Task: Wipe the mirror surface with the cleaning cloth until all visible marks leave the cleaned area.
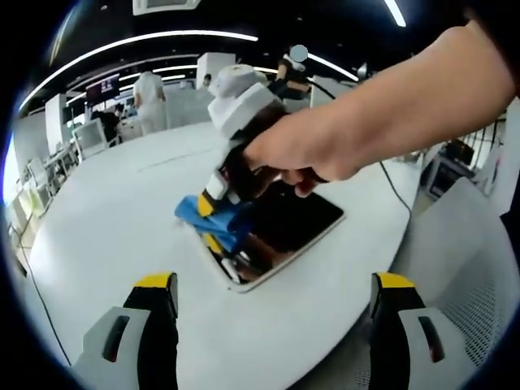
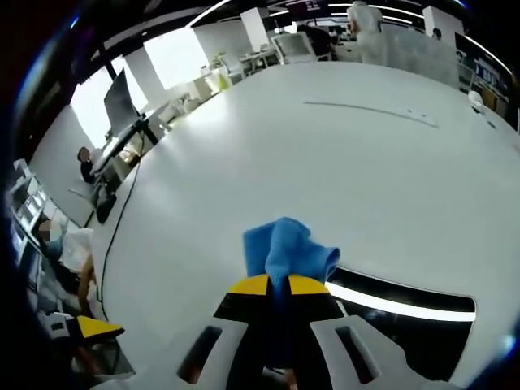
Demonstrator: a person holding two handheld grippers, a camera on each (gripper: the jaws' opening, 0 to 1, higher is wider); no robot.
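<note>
Mirror (image 1: 284, 231): flat on the white round table (image 1: 122, 227), near the edge at the table's 5 o'clock in the left gripper view; in the right gripper view its dark glass with a bright reflected strip lies at 4 o'clock.
Cloth: blue cleaning cloth (image 2: 286, 252) bunched on the mirror's near corner, at 7 o'clock of the mirror in the left gripper view.
Right gripper (image 2: 276, 286): jaws narrowed onto the cleaning cloth, a fold standing up between the yellow tips; a person's hand (image 1: 305, 154) grips it from 2 o'clock in the left gripper view.
Left gripper (image 1: 276, 296): jaws wide, holding nothing, off the mirror on the near side.
Marks: too small to tell on the glass.
Risk, mirror: nothing pins it, so I judge a hard stroke toward the edge could slide it off the table.
Risk, cloth: bunched as it is, it may skip parts of the glass or slip from the jaws.
Containers: none seen.
</note>
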